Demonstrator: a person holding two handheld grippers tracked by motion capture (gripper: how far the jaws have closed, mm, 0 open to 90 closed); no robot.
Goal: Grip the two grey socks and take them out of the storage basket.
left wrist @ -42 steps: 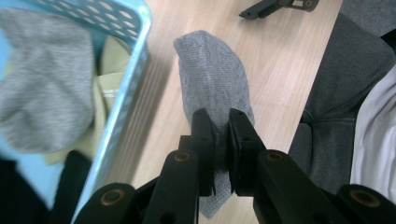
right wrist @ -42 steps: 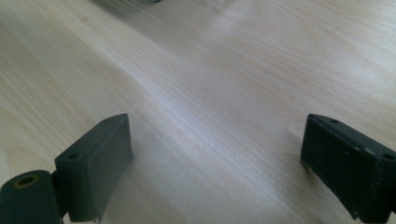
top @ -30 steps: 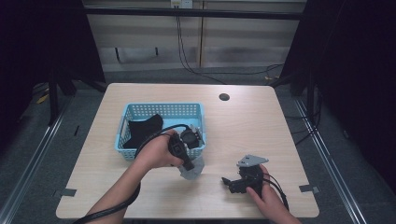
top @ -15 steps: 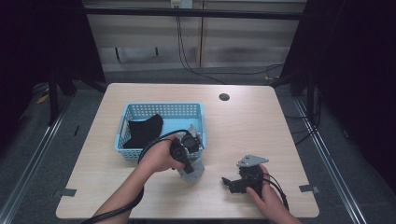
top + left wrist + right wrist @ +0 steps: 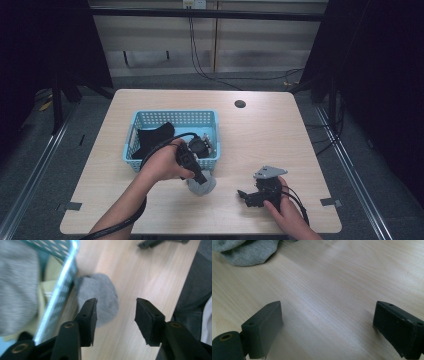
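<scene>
Sorting of laundry, partly done. A grey knit sock (image 5: 202,184) lies crumpled on the desk (image 5: 260,130) just outside the blue perforated plastic basket (image 5: 172,117); dark and grey cloth remains inside it. The left gripper (image 5: 116,312) has just been opening its fingers, now half apart above the sock, gripping nothing. The right gripper (image 5: 327,322), wide open and empty, rests beyond the sock, away from the basket.

Blue basket (image 5: 172,118) sitting on wooden table (image 5: 280,140), black cloth (image 5: 150,140) lying inside basket, left part. Dark round hole (image 5: 240,104) sitting right of basket, near table's far edge.
</scene>
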